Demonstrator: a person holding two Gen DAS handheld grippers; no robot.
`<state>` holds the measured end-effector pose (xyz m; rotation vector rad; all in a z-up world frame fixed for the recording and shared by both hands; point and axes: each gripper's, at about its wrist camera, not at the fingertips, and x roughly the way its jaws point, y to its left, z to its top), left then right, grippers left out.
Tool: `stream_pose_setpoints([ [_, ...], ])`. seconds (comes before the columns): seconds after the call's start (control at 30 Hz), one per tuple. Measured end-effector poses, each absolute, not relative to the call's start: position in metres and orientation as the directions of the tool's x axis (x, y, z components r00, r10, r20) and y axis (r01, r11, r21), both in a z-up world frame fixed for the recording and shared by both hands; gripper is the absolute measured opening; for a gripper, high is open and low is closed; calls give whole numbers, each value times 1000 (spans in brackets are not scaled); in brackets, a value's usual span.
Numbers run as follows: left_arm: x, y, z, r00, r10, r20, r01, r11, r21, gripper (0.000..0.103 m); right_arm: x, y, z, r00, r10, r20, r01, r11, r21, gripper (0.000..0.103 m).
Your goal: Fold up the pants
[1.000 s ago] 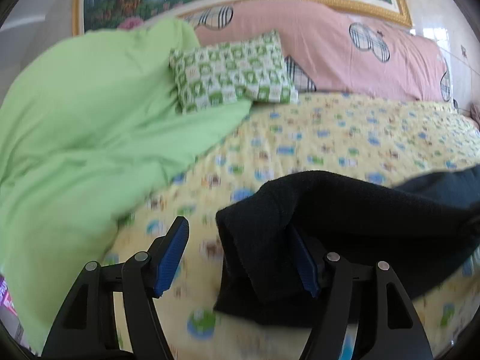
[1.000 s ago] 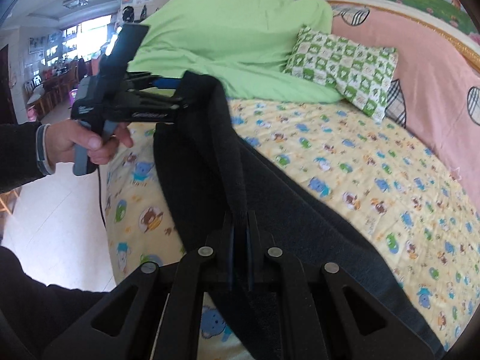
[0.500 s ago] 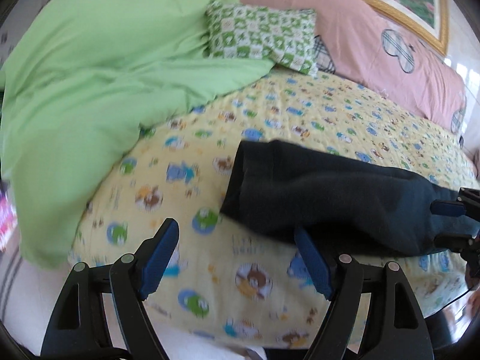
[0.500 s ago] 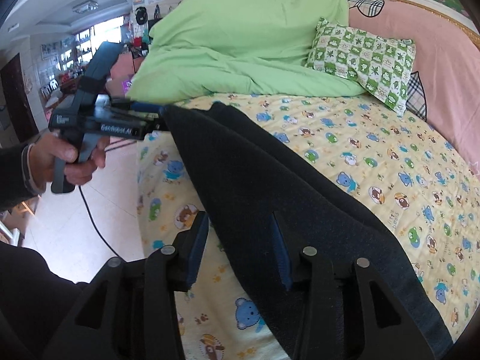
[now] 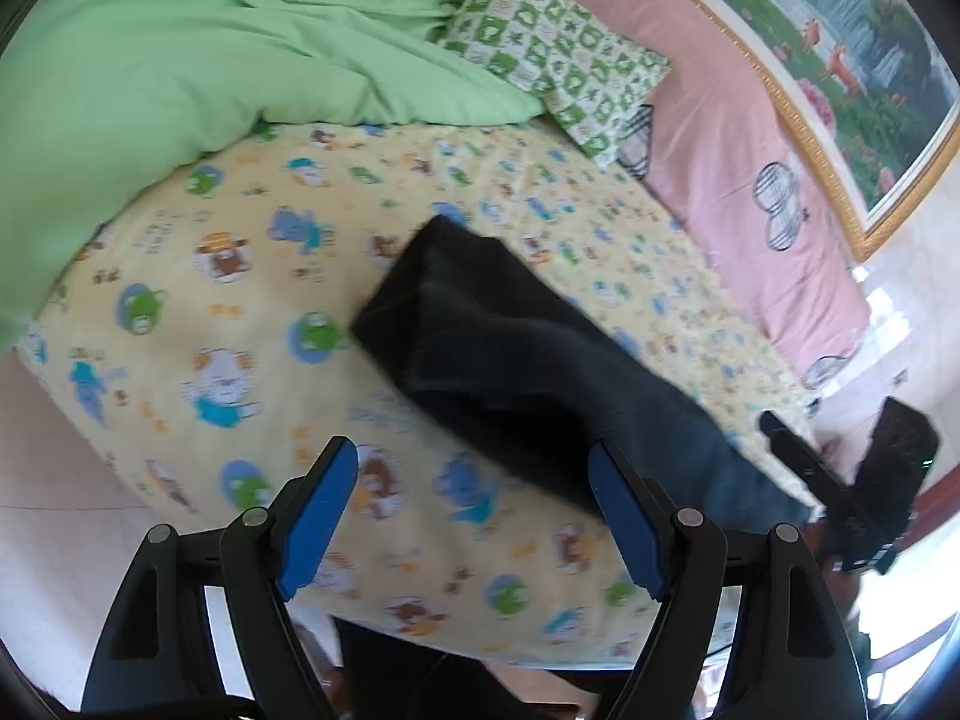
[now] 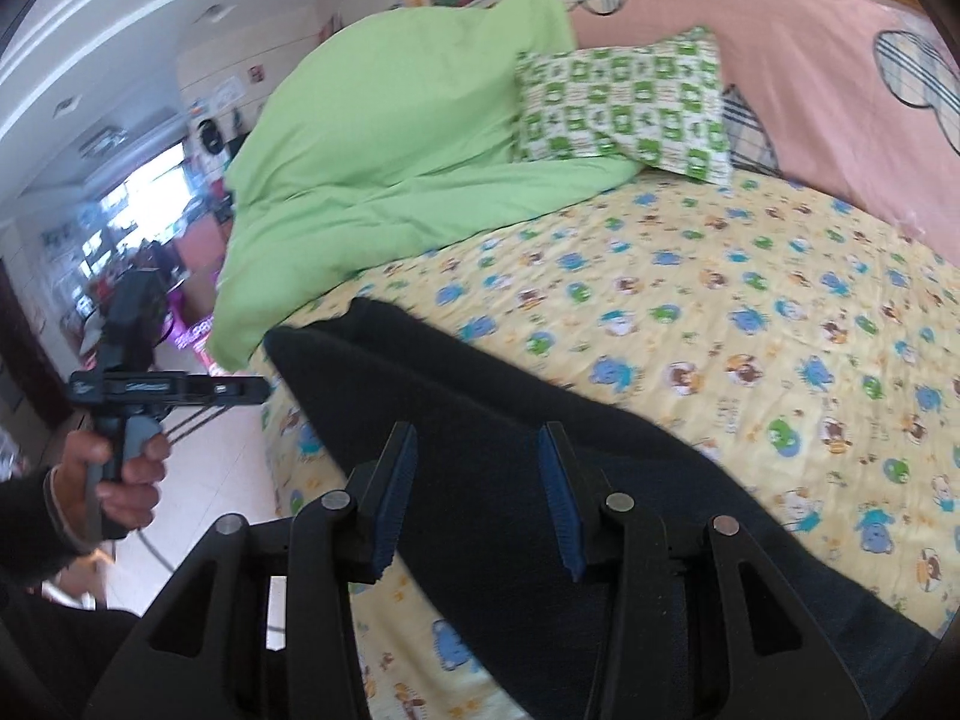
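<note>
Pants (image 6: 540, 510) cut off by the lower right rim, bedsheet (image 5: 252, 312) print blurred, painting (image 5: 840, 60) cropped.

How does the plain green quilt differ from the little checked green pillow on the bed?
The plain light-green quilt is one solid colour; the small green-and-white checked pillow is patterned with squares. The quilt is far bigger, heaped in a crumpled mound that spills over the bed's edge; the pillow is a compact rectangle propped against the pink headboard. Both are soft green bedding at the bed's head, touching each other.
</note>
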<state>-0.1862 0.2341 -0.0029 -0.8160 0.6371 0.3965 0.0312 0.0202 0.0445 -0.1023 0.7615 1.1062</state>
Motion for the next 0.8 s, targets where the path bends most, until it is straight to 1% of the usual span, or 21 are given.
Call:
stream_pose_setpoints([
  [0.17, -176, 241, 1, 749, 58, -660, -560, 587, -584, 80, 43, 18, 49, 252, 762, -596, -814, 500, 296, 44],
  [0.3, -173, 252, -5, 762, 20, -647, -564, 511, -649, 80, 49, 18, 52, 265, 752, -604, -800, 521, 297, 44],
  [0.4, -169, 262, -10, 767, -3, -641, -566, 467, -679, 80, 61, 18, 53, 264, 746, -611, -776, 541, 326, 44],
  [0.47, -165, 266, -11, 763, 3, -646, -576, 458, -677, 80, 74, 17, 52, 257, 739, -622, -746, 561, 359, 44],
  [0.5, -161, 267, -11, 756, 9, -654, -583, 464, -667, 78, 80, 17, 51, 254, 735, -629, -732, 571, 372, 44],
  [0.57, -155, 269, -10, 739, 36, -673, -603, 481, -636, 77, 96, 16, 47, 240, 725, -645, -696, 592, 406, 44],
  [0.63, -147, 269, -9, 723, 60, -689, -614, 515, -599, 71, 113, 16, 40, 222, 716, -662, -663, 609, 436, 44],
  [0.67, -144, 270, -9, 719, 64, -692, -613, 528, -588, 64, 123, 17, 34, 211, 702, -680, -645, 623, 443, 44],
  [0.7, -140, 270, -9, 716, 68, -694, -611, 542, -577, 60, 129, 19, 29, 200, 688, -698, -634, 634, 443, 44],
  [0.73, -135, 269, -7, 706, 87, -703, -616, 567, -547, 59, 135, 22, 24, 189, 677, -712, -628, 640, 442, 44],
  [0.8, -124, 266, -1, 685, 139, -715, -616, 634, -467, 49, 145, 28, 14, 164, 650, -742, -634, 646, 425, 44],
])
